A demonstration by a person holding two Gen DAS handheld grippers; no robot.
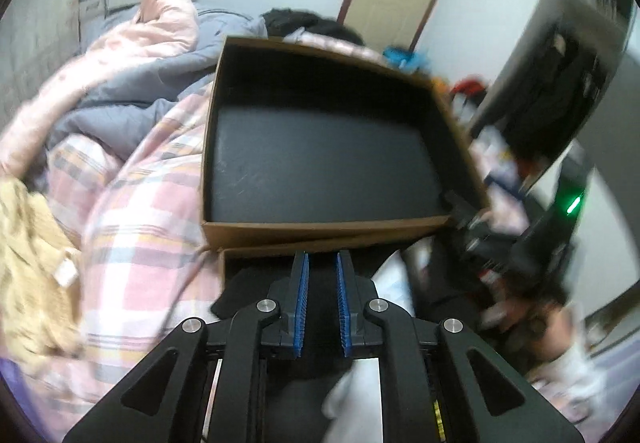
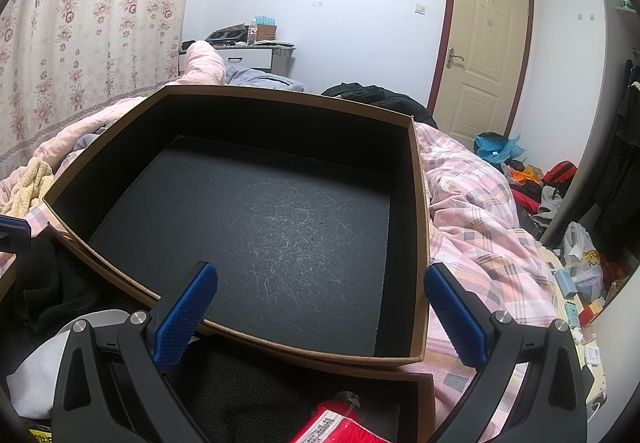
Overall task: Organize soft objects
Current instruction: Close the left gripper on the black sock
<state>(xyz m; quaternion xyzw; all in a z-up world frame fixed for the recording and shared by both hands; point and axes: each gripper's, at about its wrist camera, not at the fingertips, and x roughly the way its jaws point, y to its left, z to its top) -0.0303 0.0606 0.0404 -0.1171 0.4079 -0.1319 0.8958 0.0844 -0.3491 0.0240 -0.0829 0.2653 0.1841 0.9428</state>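
A brown cardboard box (image 1: 320,231) with a bare black lining lies on the bed, and its rim (image 2: 422,243) fills the right wrist view. My left gripper (image 1: 322,257) hovers just short of the box's near wall, shut on a black cloth (image 1: 228,301) that bulges out beside the left finger. A white soft item (image 1: 394,283) lies under and to the right of it. My right gripper (image 2: 320,275) is open wide over the box's near edge, with nothing pinched. A second brown box (image 2: 360,375) holding dark fabric sits in front of the first.
A pink plaid quilt (image 2: 480,211) covers the bed around the boxes. A yellow knit blanket (image 1: 28,243) lies at the left. A red packet (image 2: 332,423) shows at the bottom edge. Bags and clutter (image 2: 552,179) cover the floor near the door (image 2: 480,55).
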